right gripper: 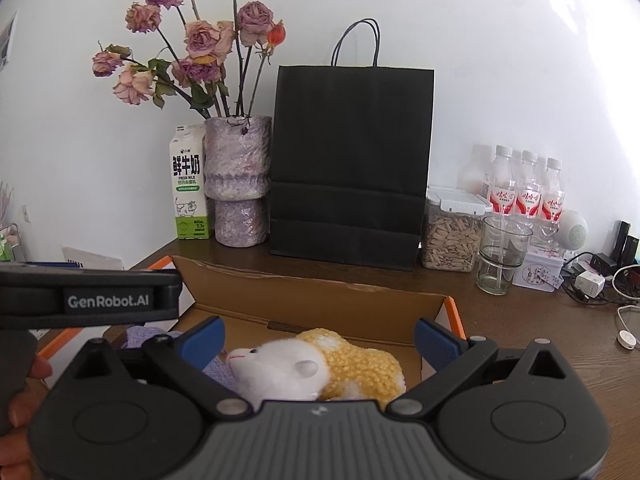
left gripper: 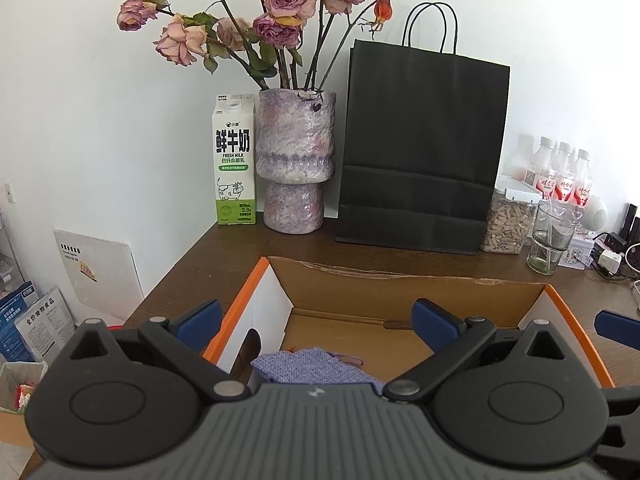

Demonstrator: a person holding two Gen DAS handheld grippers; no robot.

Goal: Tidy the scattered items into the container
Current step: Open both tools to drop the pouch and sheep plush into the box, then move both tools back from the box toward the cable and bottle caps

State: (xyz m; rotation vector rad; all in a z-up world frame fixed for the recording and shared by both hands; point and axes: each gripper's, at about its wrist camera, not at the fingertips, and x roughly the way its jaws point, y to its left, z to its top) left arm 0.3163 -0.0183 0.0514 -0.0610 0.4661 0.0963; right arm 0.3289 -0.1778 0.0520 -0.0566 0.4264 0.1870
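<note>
— Over the box's left end, what's the L side doing?
— Left gripper (left gripper: 316, 326) hangs w/ jaws spread, holding nothing, above the open brown cardboard box with orange-edged flaps (left gripper: 400, 276). Lilac knitted cloth pouch (left gripper: 312, 368) lies inside, right below it, against the white left wall.
— And R?
— Right gripper (right gripper: 318, 340) is spread too, empty. White-and-yellow fluffy plush animal (right gripper: 332, 368) lies on the box floor btw its fingers; can't tell if the pads touch it. Looks like the drop-off step, both items already in.
— Next move?
— Prob. lift both straight up & clear, then look for anything left on the dark wooden table (right gripper: 520, 320).
— Room?
— Tight at back: milk carton (left gripper: 235, 160), mottled purple vase of dried roses (left gripper: 296, 164), black paper bag (left gripper: 420, 148) near the box's far wall. Right of it, seed jar (right gripper: 452, 236) & clear glass (right gripper: 502, 256), plus cables. Left table edge is near the box.
</note>
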